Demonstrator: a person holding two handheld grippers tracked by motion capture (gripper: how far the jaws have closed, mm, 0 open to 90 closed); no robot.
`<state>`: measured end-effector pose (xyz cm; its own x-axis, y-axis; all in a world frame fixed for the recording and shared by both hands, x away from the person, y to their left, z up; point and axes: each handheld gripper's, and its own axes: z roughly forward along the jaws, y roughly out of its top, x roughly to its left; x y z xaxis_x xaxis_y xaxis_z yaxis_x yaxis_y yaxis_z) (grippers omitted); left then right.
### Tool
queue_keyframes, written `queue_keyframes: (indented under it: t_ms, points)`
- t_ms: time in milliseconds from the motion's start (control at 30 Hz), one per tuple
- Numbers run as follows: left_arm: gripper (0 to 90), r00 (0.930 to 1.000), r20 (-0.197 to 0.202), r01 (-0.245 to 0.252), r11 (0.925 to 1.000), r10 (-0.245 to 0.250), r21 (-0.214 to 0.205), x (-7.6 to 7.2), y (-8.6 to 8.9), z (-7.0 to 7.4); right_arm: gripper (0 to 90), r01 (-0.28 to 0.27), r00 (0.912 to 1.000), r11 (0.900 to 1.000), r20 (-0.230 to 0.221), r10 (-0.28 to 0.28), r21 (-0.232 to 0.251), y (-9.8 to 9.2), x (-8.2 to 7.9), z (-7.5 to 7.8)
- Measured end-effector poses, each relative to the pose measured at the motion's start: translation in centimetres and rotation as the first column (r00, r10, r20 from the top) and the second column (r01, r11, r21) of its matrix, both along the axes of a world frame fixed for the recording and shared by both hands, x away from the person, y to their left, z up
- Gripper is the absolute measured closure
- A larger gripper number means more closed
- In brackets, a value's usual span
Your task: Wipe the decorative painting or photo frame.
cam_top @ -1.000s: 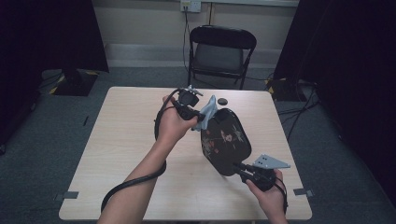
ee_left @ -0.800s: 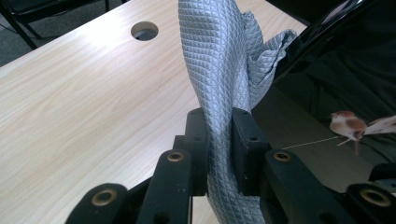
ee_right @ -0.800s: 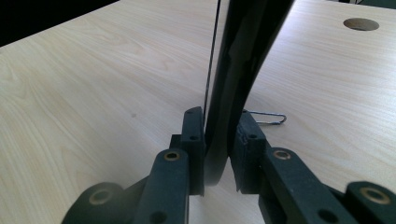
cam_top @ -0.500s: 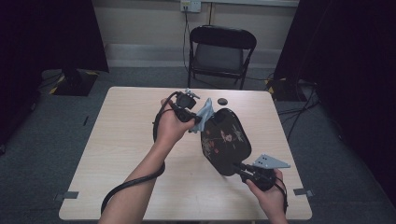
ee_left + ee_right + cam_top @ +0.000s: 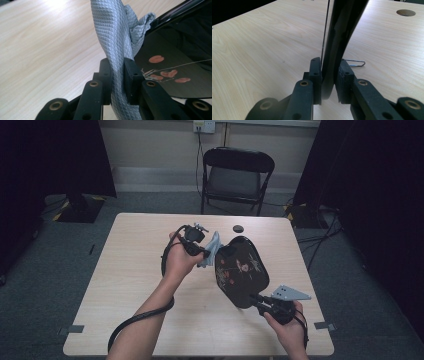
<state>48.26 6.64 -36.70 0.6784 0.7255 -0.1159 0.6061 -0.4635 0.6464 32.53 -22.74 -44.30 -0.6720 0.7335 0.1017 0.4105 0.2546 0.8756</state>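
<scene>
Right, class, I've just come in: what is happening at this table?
A person is wiping a tray with two hand-held grippers. The right gripper is shut on the rim of a black tray with a reddish pattern, holding it tilted up off the wooden table. The left gripper is shut on a grey cloth, which lies against the tray's upper edge.

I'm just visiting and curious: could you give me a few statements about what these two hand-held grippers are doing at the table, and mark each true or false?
1. The left gripper pinches a grey cloth. True.
2. The right gripper is open and holds nothing. False: it is clamped on the rim of the black tray.
3. The tray lies flat on the table. False: it is held tilted up.
4. The cloth is at the tray's edge. True.
5. A chair stands beyond the table. True.
</scene>
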Motion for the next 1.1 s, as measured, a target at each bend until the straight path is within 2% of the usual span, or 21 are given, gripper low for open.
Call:
queue_keyframes:
  t_ms: [400, 700, 833, 1100]
  points:
    - [78.4, 0.9995, -0.031, -0.003, 0.9998, 0.004, 0.021, 0.0, 0.2, -2.5, 77.6, 0.001, 1.0000, 1.0000, 0.003, -0.001, -0.007, 0.0, 0.0, 0.0]
    - [78.4, 0.9974, -0.071, 0.005, 0.9992, -0.002, 0.040, -0.1, -0.1, -5.2, 77.6, 0.000, 1.0000, 1.0000, 0.003, 0.000, -0.007, 0.0, 0.0, 0.0]
    - [78.4, 0.9961, -0.087, 0.021, 0.9992, -0.018, 0.035, -0.2, -0.4, -6.2, 77.8, 0.000, 1.0000, 1.0000, 0.002, 0.000, -0.004, 0.0, 0.0, 0.0]
    - [78.5, 0.9946, -0.092, 0.052, 0.9979, -0.048, 0.039, -0.5, -1.0, -7.0, 78.3, -0.006, 1.0000, 1.0000, 0.004, 0.006, -0.004, 0.1, -0.1, 0.0]
